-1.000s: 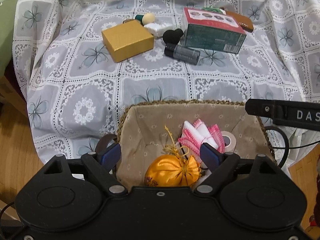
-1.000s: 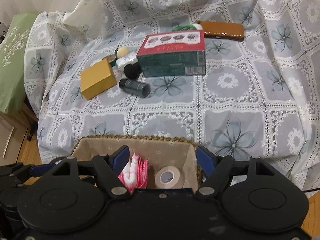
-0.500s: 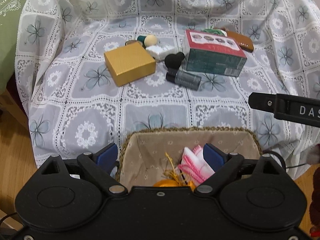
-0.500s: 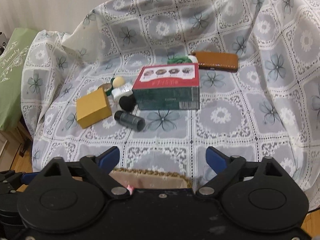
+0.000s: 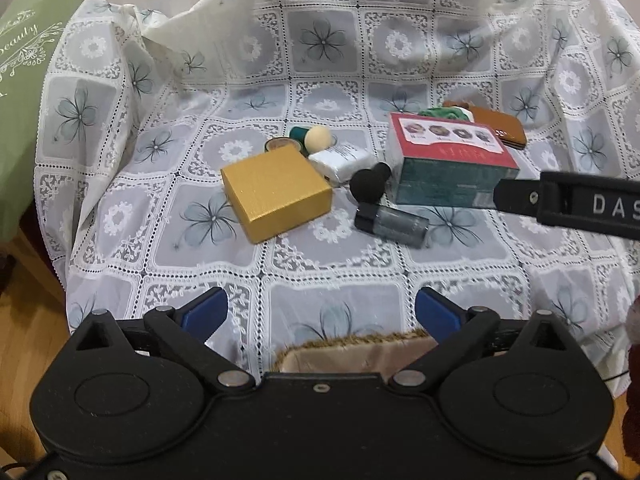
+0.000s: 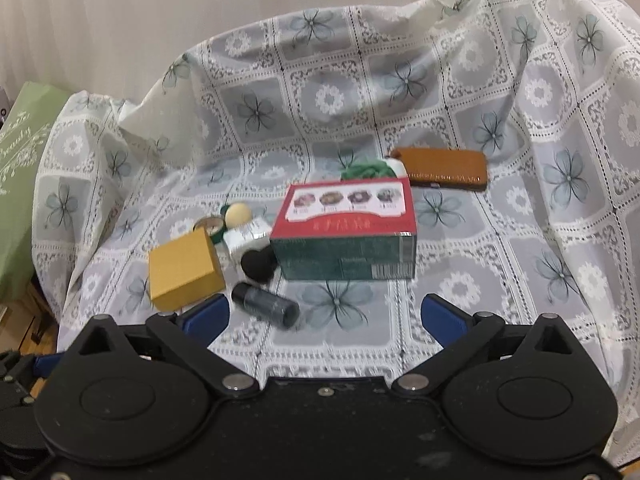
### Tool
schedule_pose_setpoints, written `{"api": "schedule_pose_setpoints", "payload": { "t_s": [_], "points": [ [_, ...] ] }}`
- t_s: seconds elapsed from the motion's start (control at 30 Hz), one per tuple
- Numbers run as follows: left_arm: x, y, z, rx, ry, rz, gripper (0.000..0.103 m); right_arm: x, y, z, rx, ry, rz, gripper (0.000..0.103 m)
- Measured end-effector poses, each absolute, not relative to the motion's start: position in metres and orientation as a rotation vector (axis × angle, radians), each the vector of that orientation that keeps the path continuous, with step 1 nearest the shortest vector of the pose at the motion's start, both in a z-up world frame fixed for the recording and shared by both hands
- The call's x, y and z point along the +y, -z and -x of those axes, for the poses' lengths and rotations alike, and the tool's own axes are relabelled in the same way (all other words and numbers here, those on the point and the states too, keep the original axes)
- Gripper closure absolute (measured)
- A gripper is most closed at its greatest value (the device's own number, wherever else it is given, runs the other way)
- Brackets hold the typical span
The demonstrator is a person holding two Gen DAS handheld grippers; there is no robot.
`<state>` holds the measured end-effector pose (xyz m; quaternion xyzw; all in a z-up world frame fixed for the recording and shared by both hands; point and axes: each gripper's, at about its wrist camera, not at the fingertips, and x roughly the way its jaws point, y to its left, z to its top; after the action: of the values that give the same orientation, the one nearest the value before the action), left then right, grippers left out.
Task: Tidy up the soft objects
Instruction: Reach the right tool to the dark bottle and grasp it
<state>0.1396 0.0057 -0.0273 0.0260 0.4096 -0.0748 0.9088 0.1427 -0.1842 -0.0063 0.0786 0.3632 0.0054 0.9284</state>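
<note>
Ahead of both jaw sets, well apart from them, the soft items lie on the cloth-covered surface [image 5: 340, 272]: a black sponge [image 5: 368, 185], a beige puff [image 5: 317, 139] and a green cloth [image 6: 366, 170] behind the red box [image 6: 346, 232]. Left gripper [image 5: 320, 312]: jaws apart, empty. Right gripper [image 6: 326, 318]: jaws apart, empty. Directly below the left jaws, only the basket [image 5: 352, 350] rim shows; contents are hidden. Judged progress: partial at best. Three soft items are not yet collected. The gold box [image 5: 276, 192] and tube [image 5: 394, 222] are hard and probably stay.
</note>
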Motion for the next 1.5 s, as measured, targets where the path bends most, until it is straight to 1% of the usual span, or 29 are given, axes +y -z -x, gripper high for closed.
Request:
{"api": "schedule_pose_setpoints", "payload": {
  "t_s": [0.23,0.5,0.63,0.7,1.13,1.23,1.37,1.5],
  "points": [
    [0.007,0.036,-0.158,0.873,0.175,-0.047,0.006,-0.178,0.013,-0.161,0.697,0.067,-0.191,0.0],
    [0.0,0.045,-0.175,0.895,0.205,-0.085,0.006,-0.177,0.032,-0.19,0.799,0.039,-0.202,0.001],
    [0.005,0.047,-0.179,0.904,0.198,-0.082,0.006,-0.173,0.038,-0.201,0.845,0.018,-0.172,0.005],
    [0.009,0.048,-0.18,0.91,0.187,-0.078,0.006,-0.169,0.04,-0.206,0.854,0.007,-0.156,0.007],
    [0.038,0.055,-0.183,0.948,0.12,-0.022,0.006,-0.128,0.068,-0.245,0.906,-0.049,-0.052,0.007],
    [0.039,0.056,-0.183,0.949,0.122,-0.017,0.006,-0.123,0.079,-0.252,0.93,-0.039,0.002,0.009],
    [0.041,0.056,-0.183,0.946,0.125,-0.004,0.006,-0.129,0.089,-0.254,0.954,0.037,0.076,0.01],
    [0.044,0.057,-0.183,0.945,0.124,0.006,0.006,-0.157,0.091,-0.251,0.988,0.15,0.016,0.012]
  ]
}}
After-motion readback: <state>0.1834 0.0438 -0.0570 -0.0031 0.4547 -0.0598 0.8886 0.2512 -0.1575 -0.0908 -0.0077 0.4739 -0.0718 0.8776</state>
